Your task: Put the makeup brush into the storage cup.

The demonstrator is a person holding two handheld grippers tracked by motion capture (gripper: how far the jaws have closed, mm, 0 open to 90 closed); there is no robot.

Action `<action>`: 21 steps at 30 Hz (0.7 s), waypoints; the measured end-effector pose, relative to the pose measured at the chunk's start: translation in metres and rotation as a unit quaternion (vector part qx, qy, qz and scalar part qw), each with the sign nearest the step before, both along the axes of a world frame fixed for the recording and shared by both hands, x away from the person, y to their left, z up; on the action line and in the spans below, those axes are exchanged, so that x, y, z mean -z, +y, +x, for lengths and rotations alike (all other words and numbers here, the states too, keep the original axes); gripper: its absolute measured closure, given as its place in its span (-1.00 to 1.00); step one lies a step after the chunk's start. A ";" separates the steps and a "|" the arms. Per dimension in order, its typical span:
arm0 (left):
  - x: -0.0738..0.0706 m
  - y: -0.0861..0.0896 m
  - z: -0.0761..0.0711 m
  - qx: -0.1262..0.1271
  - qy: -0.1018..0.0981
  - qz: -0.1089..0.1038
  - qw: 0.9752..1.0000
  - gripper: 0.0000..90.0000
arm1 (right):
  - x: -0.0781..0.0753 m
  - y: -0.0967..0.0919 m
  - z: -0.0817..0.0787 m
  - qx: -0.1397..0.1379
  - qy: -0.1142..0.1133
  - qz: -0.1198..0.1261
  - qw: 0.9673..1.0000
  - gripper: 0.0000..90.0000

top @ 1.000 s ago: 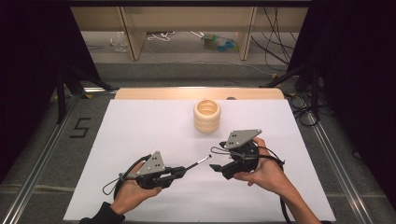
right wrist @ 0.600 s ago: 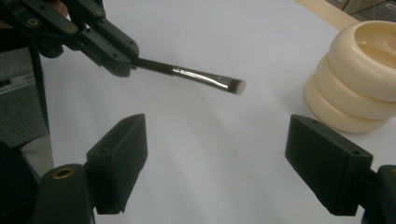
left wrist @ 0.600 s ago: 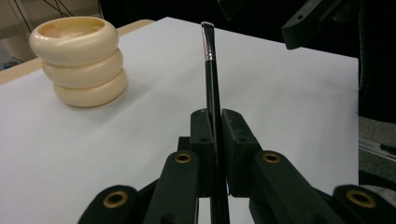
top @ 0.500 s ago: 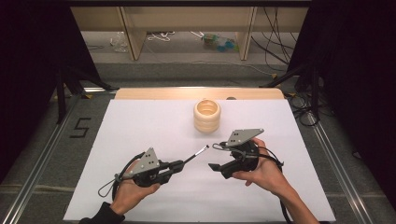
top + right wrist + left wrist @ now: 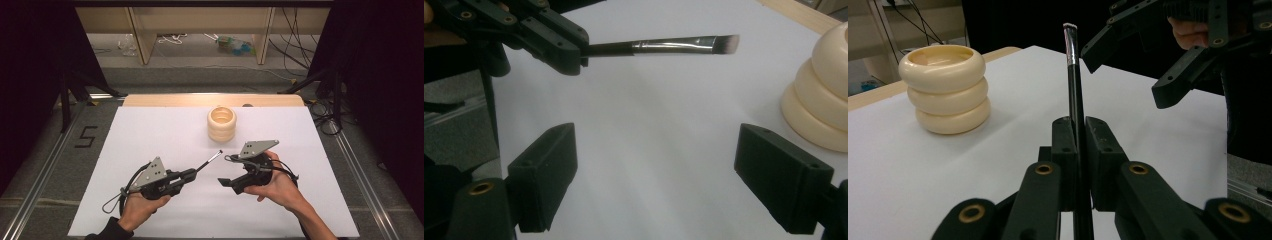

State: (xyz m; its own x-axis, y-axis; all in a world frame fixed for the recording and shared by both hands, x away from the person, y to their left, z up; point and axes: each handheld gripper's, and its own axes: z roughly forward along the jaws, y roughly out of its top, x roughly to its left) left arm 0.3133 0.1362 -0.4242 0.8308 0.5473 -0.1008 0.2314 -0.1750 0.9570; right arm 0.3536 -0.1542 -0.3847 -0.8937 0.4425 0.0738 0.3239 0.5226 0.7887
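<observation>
Over the white bench (image 5: 150, 130), the left tongs (image 5: 189, 174) stay clamped on a thin black brush (image 5: 209, 161), now lifted slightly and angled further toward the cream ringed holder (image 5: 222, 122) than a second ago, the bristle tip clear of the surface. The right tongs (image 5: 226, 182) remain spread wide apart and empty just beside the brush tip, barely shifted. The brush's rear handle is hidden inside the left tongs, and the holder's interior cannot be made out.
</observation>
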 end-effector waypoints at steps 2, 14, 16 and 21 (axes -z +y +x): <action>0.000 0.000 0.000 0.000 -0.004 0.001 1.000 0.85 | 0.001 0.000 0.000 0.001 0.005 0.012 1.000 -0.60; -0.001 0.000 -0.001 -0.004 0.000 -0.019 1.000 0.85 | 0.008 0.006 0.001 0.003 0.013 0.048 0.999 -0.63; -0.001 -0.001 -0.002 -0.005 0.001 -0.020 1.000 0.85 | 0.009 0.008 0.000 0.004 0.011 0.050 0.999 -0.63; -0.001 -0.002 -0.002 -0.003 -0.002 -0.023 1.000 0.85 | 0.011 0.010 -0.001 0.008 0.017 0.071 0.997 -0.63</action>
